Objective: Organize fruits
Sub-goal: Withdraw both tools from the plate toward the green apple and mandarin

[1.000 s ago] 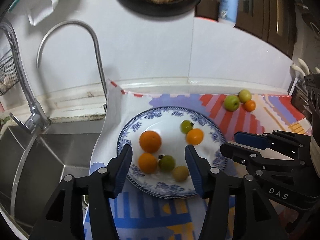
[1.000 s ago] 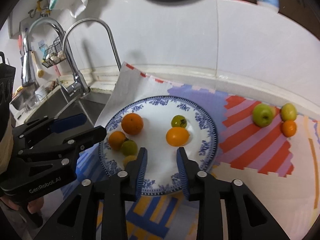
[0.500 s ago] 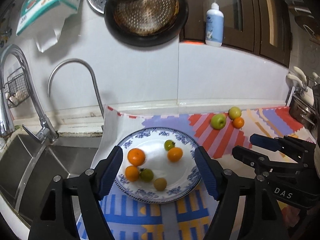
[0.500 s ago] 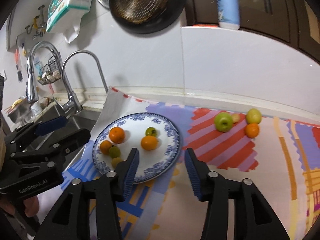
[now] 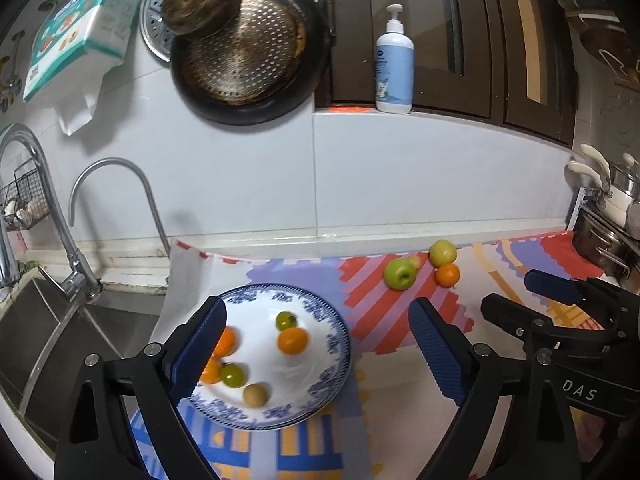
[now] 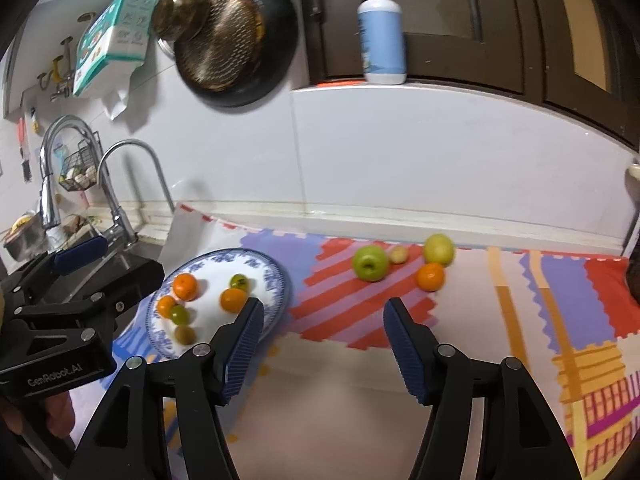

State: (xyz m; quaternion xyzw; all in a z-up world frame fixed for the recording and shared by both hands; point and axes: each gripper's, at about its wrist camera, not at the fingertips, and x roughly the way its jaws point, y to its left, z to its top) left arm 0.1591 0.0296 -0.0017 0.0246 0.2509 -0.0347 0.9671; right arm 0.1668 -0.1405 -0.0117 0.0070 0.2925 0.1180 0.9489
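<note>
Six small fruits lie on the plate: two oranges at its left, a green fruit by them, a brown one near the front rim, an orange fruit and a green tomato mid-plate. Well apart to the right on the mat cluster an apple, a yellow-green fruit, a small orange and a small tan fruit. The left hand-held gripper and the right hand-held gripper both hang spread wide, empty, above the bench

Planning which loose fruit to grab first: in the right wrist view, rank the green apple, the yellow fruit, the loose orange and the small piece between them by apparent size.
1. green apple
2. yellow fruit, nearly as big; it lies slightly farther back, so this order is unsure
3. orange
4. small piece, clearly smallest
</note>
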